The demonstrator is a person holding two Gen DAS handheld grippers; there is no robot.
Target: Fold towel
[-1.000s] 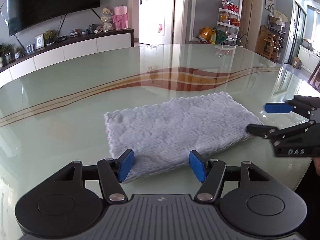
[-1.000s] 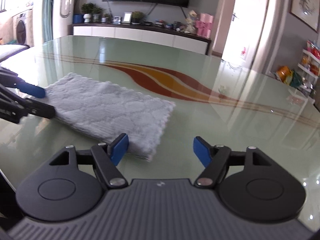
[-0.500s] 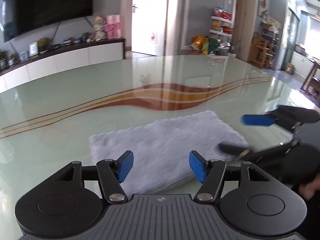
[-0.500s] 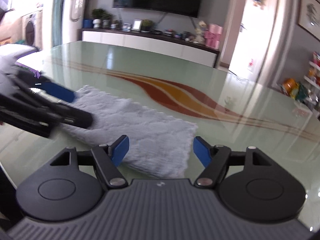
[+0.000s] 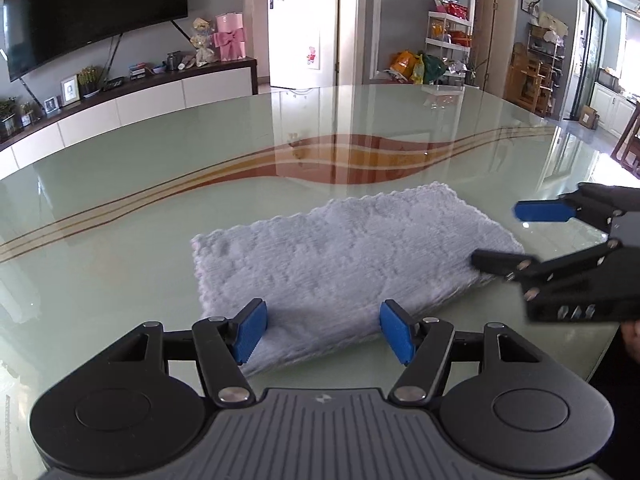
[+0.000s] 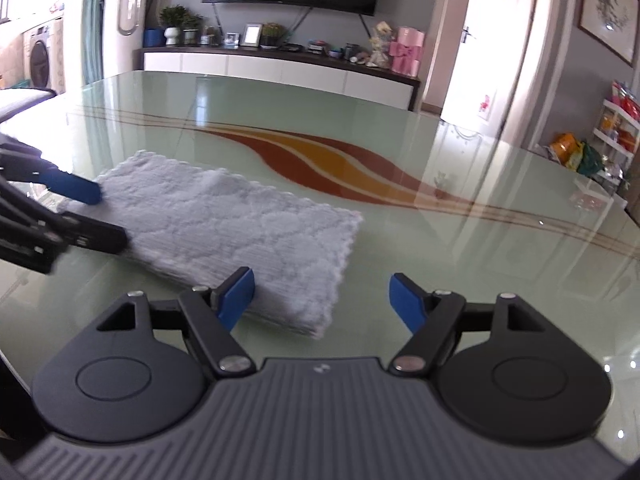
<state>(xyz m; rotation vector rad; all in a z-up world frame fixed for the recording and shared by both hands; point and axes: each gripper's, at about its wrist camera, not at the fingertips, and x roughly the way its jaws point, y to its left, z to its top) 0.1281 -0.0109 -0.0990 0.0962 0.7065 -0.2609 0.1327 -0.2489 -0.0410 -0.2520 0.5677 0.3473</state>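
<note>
Left gripper [image 5: 322,332], right gripper [image 6: 322,300]: jaws spread, just widened, nothing pinched. Towel [image 5: 340,264]: pale grey-white, plush, scalloped hem, folded into flat rectangle, stacked layers at near edge; on glass table [image 5: 160,184]. Layer count unclear; near edge partly behind blue pads [image 5: 250,330].

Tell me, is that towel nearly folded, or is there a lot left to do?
Mostly done, it seems: the fluffy pale grey towel lies as a neat layered rectangle on the glossy green glass table, stacked edges showing at its near corner. Nothing is in hand; the left tongs and right tongs both stand open, and have just been opening, one at each end of the towel. Perhaps one more fold remains, if any.
</note>
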